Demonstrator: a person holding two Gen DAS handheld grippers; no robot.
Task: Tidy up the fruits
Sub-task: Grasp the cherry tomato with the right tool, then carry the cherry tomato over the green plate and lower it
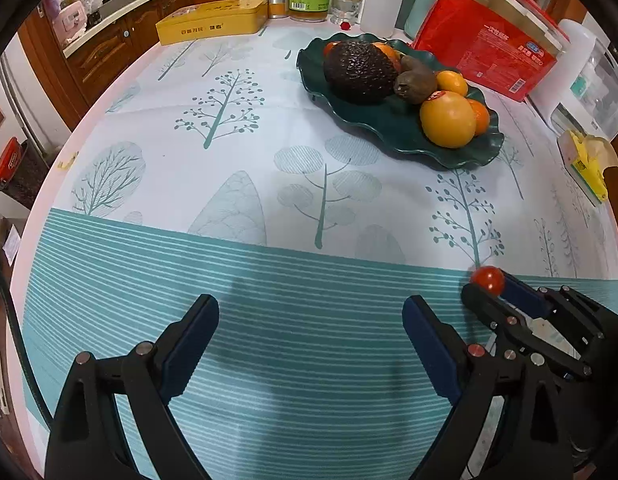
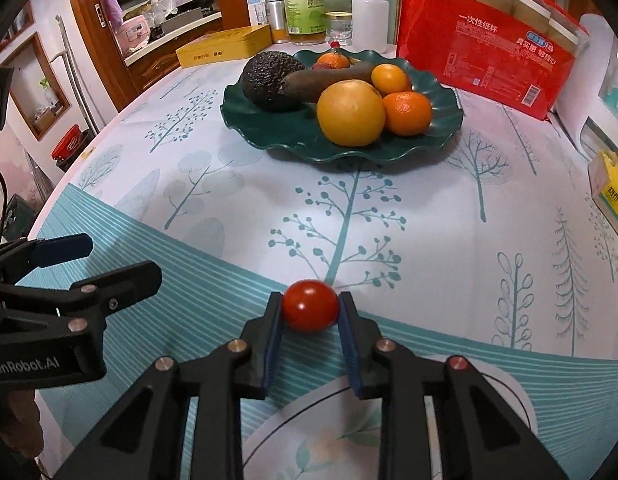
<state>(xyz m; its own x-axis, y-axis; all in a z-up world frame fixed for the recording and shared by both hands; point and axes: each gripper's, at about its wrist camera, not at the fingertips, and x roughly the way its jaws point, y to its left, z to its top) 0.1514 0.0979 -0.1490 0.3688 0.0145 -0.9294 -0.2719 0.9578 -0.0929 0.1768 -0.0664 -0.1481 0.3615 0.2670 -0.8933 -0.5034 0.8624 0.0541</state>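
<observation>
My right gripper (image 2: 311,305) is shut on a small red tomato (image 2: 311,311), its blue pads pressing both sides, low over the striped part of the tablecloth. The left wrist view shows the same tomato (image 1: 487,279) in the right gripper (image 1: 493,287) at the lower right. My left gripper (image 1: 311,306) stands open over the stripes with nothing between its fingers, and it also shows at the left as the left gripper (image 2: 117,258). Farther back, a dark green wavy plate (image 2: 309,152) holds an avocado (image 2: 269,80), a big yellow citrus (image 2: 351,114), a tangerine (image 2: 407,114) and other fruit.
A white floral plate (image 2: 321,432) lies under the right gripper. At the table's back stand a red paper-cup package (image 2: 485,52), a yellow tin (image 2: 225,46), bottles (image 2: 303,4) and jars. A yellow tissue box (image 2: 609,192) sits at the right edge. Patterned cloth lies between the grippers and the green plate.
</observation>
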